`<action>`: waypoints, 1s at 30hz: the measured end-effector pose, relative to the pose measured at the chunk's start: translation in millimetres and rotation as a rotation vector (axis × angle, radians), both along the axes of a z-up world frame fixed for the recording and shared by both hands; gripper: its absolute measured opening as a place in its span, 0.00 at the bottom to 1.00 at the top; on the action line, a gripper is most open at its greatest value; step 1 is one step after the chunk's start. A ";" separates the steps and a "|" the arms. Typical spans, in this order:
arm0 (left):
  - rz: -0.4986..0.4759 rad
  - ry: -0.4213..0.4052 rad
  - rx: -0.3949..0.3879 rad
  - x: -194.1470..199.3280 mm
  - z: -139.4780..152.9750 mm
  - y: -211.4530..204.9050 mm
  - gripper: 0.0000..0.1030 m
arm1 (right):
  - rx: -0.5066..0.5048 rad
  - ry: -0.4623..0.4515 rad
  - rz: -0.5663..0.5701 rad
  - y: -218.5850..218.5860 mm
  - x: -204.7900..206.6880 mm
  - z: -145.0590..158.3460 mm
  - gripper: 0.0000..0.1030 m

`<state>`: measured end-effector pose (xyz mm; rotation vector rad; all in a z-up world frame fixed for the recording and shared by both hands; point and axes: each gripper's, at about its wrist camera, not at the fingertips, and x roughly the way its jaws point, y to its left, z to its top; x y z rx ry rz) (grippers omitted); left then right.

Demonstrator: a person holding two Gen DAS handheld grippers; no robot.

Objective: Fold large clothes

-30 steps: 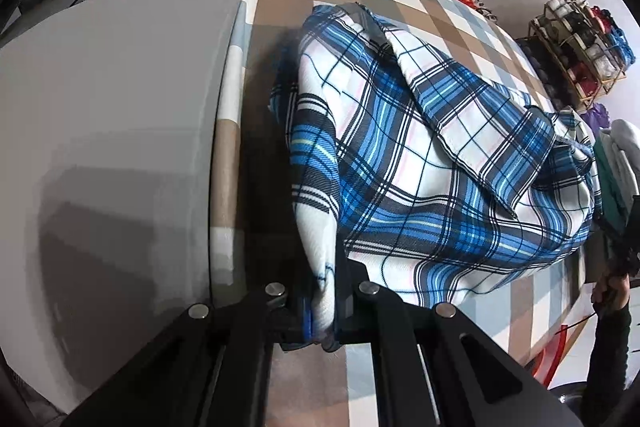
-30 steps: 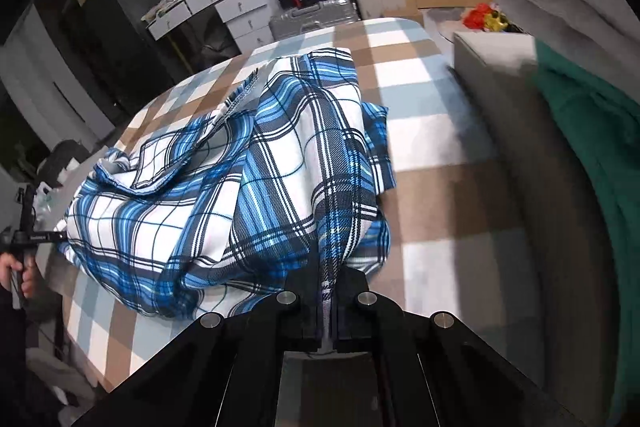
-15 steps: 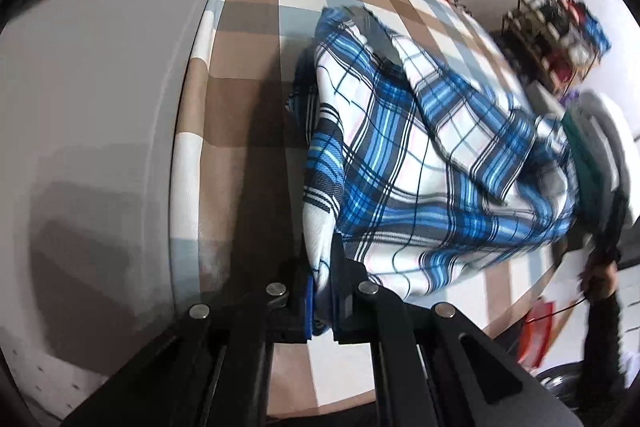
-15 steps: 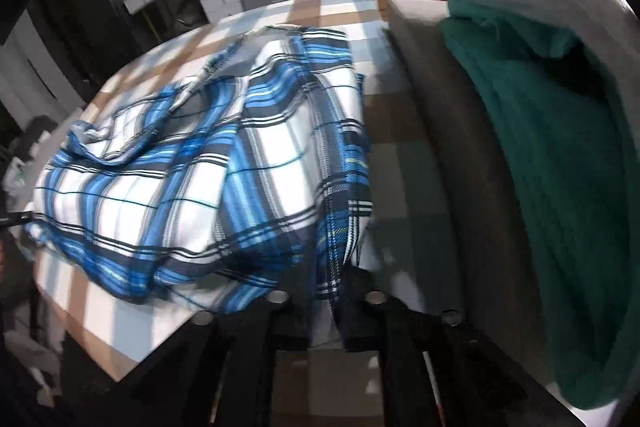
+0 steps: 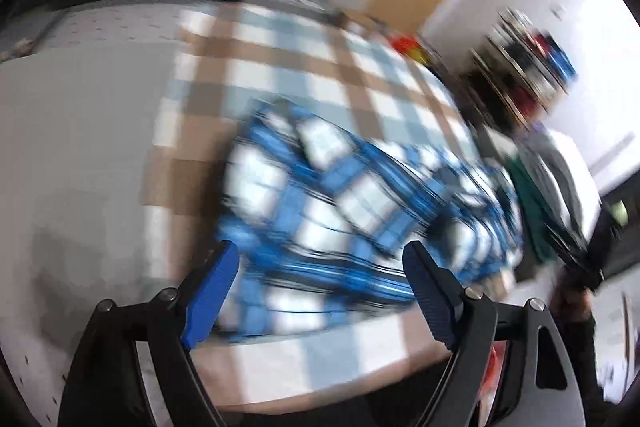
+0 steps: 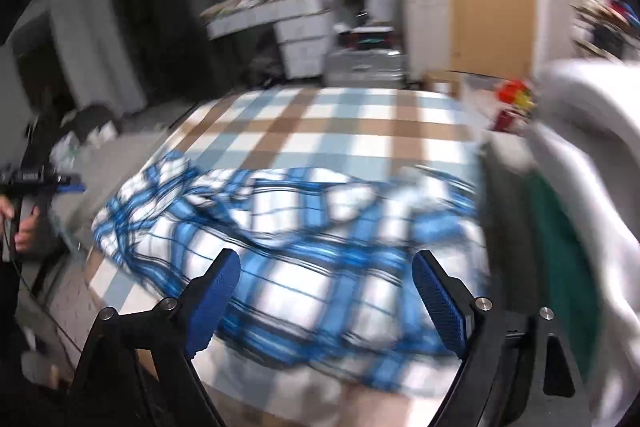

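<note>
Left gripper and right gripper, jaws just opened and empty, hover over the plaid shirt, which lies rumpled on the checked bedcover. Risk: loose, uneven layers may slump, skewing the fold.

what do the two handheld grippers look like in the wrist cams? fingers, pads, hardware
Both match: the left gripper and right gripper have black angular finger arms, cut-out slots near the base and round silver bolt heads along the top. Each finger carries a blue ribbed pad. No cables or markings are readable through the blur.
</note>
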<state>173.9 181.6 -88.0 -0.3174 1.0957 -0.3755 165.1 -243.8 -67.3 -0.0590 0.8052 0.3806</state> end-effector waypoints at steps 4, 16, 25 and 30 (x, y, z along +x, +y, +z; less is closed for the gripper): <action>-0.055 -0.003 -0.017 10.5 -16.4 -36.8 0.78 | -0.053 0.064 0.130 50.1 26.9 -23.5 0.84; -0.052 -0.095 -0.016 14.8 -41.1 -54.9 0.78 | -0.053 0.110 0.121 83.6 99.4 -47.8 0.01; -0.025 -0.047 -0.057 16.3 -62.9 -55.2 0.78 | -0.346 -0.157 0.105 142.9 126.6 -22.0 0.48; -0.022 -0.067 -0.027 10.4 -67.2 -54.5 0.78 | -0.125 -0.106 -0.066 88.7 133.4 -1.9 0.60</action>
